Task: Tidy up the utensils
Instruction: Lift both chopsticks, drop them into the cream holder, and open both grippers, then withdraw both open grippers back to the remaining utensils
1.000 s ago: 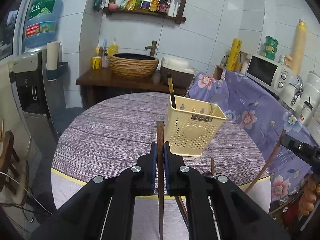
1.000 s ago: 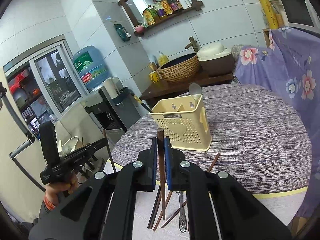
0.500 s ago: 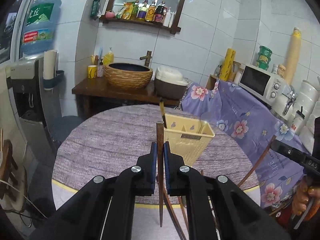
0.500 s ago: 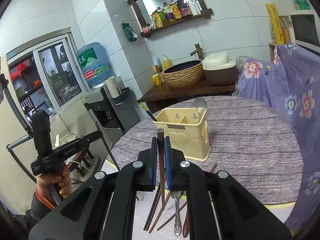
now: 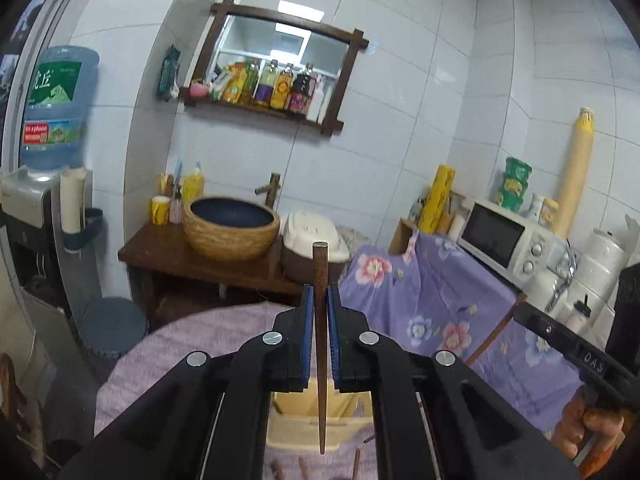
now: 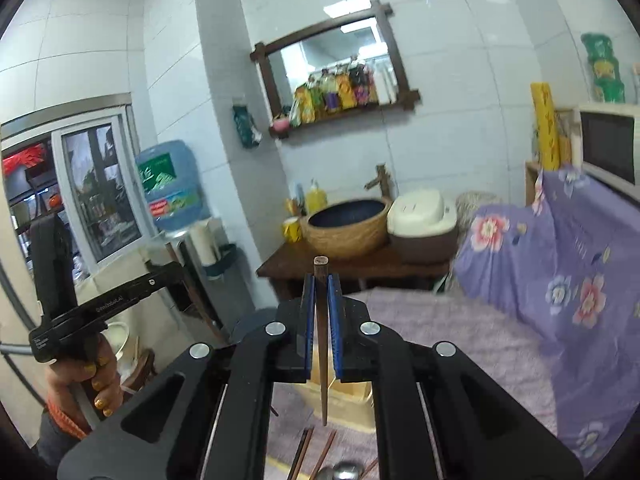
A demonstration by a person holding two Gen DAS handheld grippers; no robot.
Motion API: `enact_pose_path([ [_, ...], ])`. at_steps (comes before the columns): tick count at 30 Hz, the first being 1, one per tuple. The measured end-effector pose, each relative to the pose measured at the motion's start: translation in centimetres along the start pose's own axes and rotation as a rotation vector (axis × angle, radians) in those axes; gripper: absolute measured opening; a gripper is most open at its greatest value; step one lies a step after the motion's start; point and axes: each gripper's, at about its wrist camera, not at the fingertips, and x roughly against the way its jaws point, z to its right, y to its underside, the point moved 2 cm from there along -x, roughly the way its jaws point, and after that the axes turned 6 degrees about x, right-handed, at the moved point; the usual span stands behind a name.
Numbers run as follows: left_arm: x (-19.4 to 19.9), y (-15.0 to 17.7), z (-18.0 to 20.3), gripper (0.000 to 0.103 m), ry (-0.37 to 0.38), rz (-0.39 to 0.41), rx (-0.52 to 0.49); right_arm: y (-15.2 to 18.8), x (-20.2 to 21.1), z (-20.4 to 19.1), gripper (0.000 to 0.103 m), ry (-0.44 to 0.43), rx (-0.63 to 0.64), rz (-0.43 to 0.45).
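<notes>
Apparently two claws, one chopstick (image 5: pixel 320 280) each.

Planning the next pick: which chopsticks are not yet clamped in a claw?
The loose chopsticks lying on the table below the yellow caddy; one chopstick and another stand clamped upright.

White-tiled walls (image 5: pixel 420 80) frame a wood-framed mirror (image 5: pixel 280 52) above a woven basin (image 5: pixel 232 228) on a dark wooden counter (image 5: pixel 168 252); a water dispenser (image 5: pixel 28 208) stands left, a microwave (image 5: pixel 504 240) right.
</notes>
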Motion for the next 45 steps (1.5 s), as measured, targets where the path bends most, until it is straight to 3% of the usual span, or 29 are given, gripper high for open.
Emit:
enact_pose_path([
  [6,-4.7,-0.6,-0.3,0.008,-0.053,0.041,0.016,-0.5,-3.4,0.9,0.008,0.065,0.007,0.024],
  [14,-10.0,3.9,-2.4,0.008,-0.115,-0.018,0.009,4.7,-8.6,1.4,0.008,0.112,0.024,-0.023],
  [22,-12.6,8.0,-4.2,0.008,-0.136,-0.114,0.013,9.1,-11.8,2.4,0.008,0.115,-0.023,-0.090],
  [24,-13.1,8.4,-4.4,0.008,-0.142,-0.125,0.010,9.7,-12.1,2.5,0.003,0.117,-0.024,-0.098],
  [33,-13.8,9.3,-5.1,0.010,-0.143,-0.178,0.030,10.9,-12.0,3.2,0.003,0.116,-0.040,-0.101],
  [36,-13.1,9.3,-5.1,0.025,-0.122,-0.179,0.040,11.4,-11.2,3.0,0.004,0.122,-0.034,-0.093],
  [37,-12.6,9.3,-5.1,0.036,-0.110,-0.177,0.048,11.7,-10.9,2.9,0.004,0.126,-0.030,-0.093],
  [39,-11.4,9.4,-5.1,0.049,-0.096,-0.158,0.066,12.2,-10.3,3.0,0.005,0.121,-0.031,-0.102],
  [40,-10.4,9.6,-5.0,0.052,-0.088,-0.145,0.070,12.6,-9.9,2.9,0.007,0.119,-0.029,-0.109],
  [42,-9.1,10.1,-4.8,0.055,-0.085,-0.138,0.059,13.5,-9.0,2.7,0.023,0.115,-0.019,-0.121],
  [43,-8.2,10.6,-4.8,0.060,-0.096,-0.137,0.050,14.1,-8.4,2.6,0.041,0.108,-0.020,-0.120],
  [44,-7.4,11.3,-4.8,0.065,-0.107,-0.142,0.042,14.7,-7.9,2.5,0.048,0.103,-0.022,-0.116],
  [45,-6.9,12.0,-4.8,0.067,-0.114,-0.151,0.038,15.6,-7.3,2.4,0.048,0.104,-0.015,-0.128],
])
